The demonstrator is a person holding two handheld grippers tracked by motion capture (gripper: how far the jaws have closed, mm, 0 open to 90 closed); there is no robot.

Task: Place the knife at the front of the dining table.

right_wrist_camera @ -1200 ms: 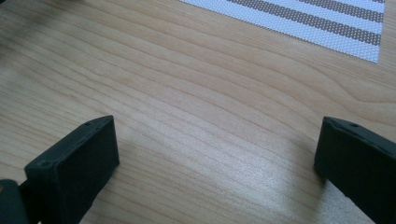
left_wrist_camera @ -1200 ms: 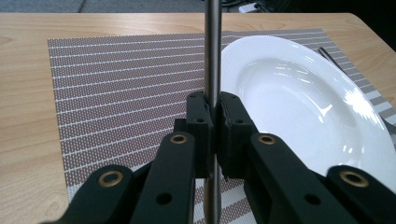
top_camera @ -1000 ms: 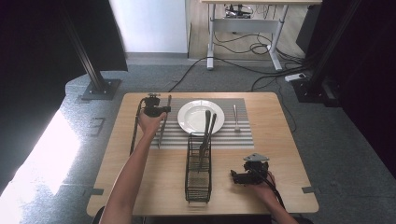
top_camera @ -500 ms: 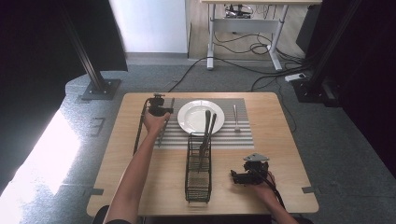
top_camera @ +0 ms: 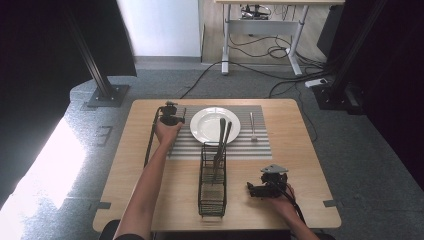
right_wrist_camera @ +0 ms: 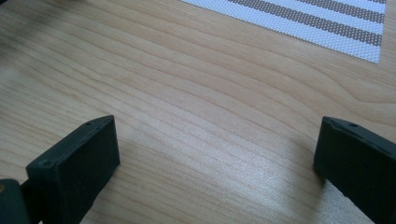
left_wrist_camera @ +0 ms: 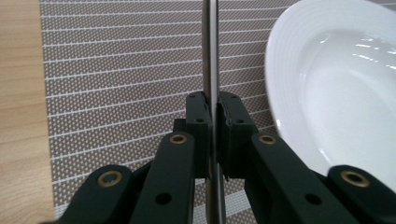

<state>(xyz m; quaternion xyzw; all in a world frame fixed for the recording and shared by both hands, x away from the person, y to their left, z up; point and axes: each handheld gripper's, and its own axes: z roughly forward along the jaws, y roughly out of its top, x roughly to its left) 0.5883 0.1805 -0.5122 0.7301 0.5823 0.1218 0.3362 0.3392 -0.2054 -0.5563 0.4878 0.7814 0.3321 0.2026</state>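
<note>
My left gripper is shut on a thin metal utensil handle, which runs straight up between the jaws. It hangs low over the striped placemat, just left of the white plate. Which utensil it is I cannot tell. My right gripper rests on the bare wooden table near the front right, jaws wide open with nothing between them.
A black wire caddy stands at the table's front middle, with two long utensils leaning out over the plate's near rim. Another piece of cutlery lies on the placemat right of the plate.
My left gripper has sunk a little toward the placemat and edged right toward the plate, still holding the utensil. The right gripper has not moved.
</note>
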